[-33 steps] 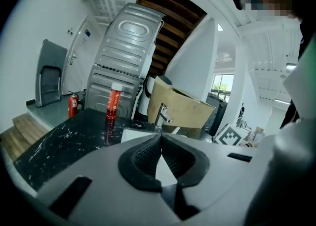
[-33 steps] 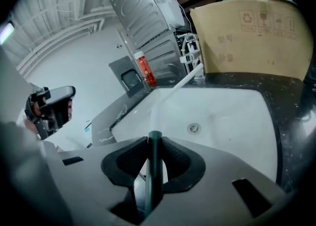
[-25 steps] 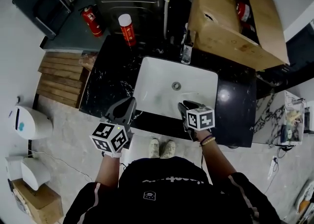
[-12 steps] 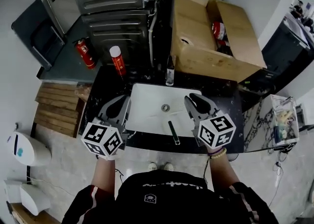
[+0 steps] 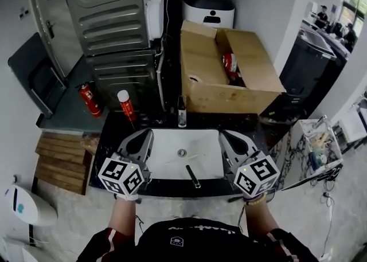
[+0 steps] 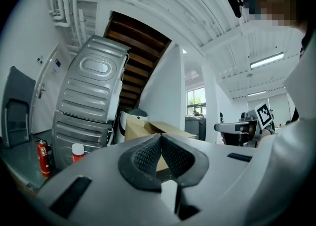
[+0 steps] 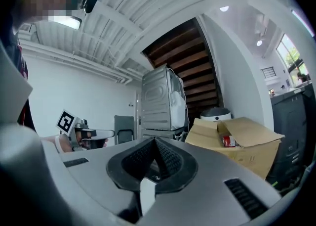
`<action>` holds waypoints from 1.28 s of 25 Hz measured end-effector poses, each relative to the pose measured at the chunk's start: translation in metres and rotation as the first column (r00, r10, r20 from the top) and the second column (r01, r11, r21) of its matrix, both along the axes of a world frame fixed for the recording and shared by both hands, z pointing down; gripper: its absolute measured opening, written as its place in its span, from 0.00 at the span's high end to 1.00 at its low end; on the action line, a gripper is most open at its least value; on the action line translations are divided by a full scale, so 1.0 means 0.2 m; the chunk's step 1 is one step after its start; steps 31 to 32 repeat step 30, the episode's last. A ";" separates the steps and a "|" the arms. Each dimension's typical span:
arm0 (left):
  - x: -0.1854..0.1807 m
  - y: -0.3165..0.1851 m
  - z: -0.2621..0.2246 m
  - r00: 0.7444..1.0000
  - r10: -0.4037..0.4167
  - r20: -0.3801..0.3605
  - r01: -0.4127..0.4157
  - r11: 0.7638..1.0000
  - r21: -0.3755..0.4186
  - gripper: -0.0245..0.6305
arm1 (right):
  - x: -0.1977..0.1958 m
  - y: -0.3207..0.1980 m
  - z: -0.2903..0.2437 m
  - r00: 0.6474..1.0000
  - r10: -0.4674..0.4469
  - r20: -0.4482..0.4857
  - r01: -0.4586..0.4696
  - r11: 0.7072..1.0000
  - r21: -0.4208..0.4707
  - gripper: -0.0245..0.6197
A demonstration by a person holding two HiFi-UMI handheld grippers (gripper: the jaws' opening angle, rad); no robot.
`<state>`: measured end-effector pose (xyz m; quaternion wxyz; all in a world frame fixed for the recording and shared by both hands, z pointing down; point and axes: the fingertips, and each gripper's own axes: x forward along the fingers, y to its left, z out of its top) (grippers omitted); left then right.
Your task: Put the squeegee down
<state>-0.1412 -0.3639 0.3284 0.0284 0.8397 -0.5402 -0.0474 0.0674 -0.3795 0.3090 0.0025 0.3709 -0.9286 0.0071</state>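
Observation:
The squeegee, a short dark bar, lies on the front part of the white sink, free of both grippers. My left gripper is held up over the sink's left side, and my right gripper is over its right side. Both are shut with nothing between the jaws. In the left gripper view the pads meet at the left gripper's tips. The right gripper view shows the same at the right gripper's tips. Neither gripper view shows the squeegee.
A black counter surrounds the sink, with a faucet behind it and a red spray can at the back left. An open cardboard box, a grey ribbed machine, a fire extinguisher and a wooden pallet stand around.
The right gripper has left the sink's front edge, and the squeegee now lies there alone. Both grippers have risen and stand side by side, shut. The head view has tilted up.

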 end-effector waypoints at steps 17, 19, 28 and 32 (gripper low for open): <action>0.03 0.04 0.01 1.000 0.002 -0.019 -0.002 1.000 -0.013 0.94 | 0.05 0.05 0.09 0.999 0.037 -0.020 -0.038 0.999 -0.023 0.90; 0.02 0.04 0.01 1.000 -0.004 -0.021 0.004 1.000 -0.014 0.94 | 0.05 0.05 0.09 0.999 0.035 -0.017 -0.036 0.999 -0.024 0.90; 0.00 0.05 -0.01 1.000 -0.007 -0.012 0.007 1.000 -0.004 0.94 | 0.02 0.05 0.06 1.000 0.026 0.002 -0.026 0.999 -0.019 0.90; -0.01 0.05 -0.02 1.000 -0.006 -0.011 0.006 1.000 -0.001 0.94 | 0.01 0.05 0.06 1.000 0.024 0.002 -0.024 1.000 -0.017 0.90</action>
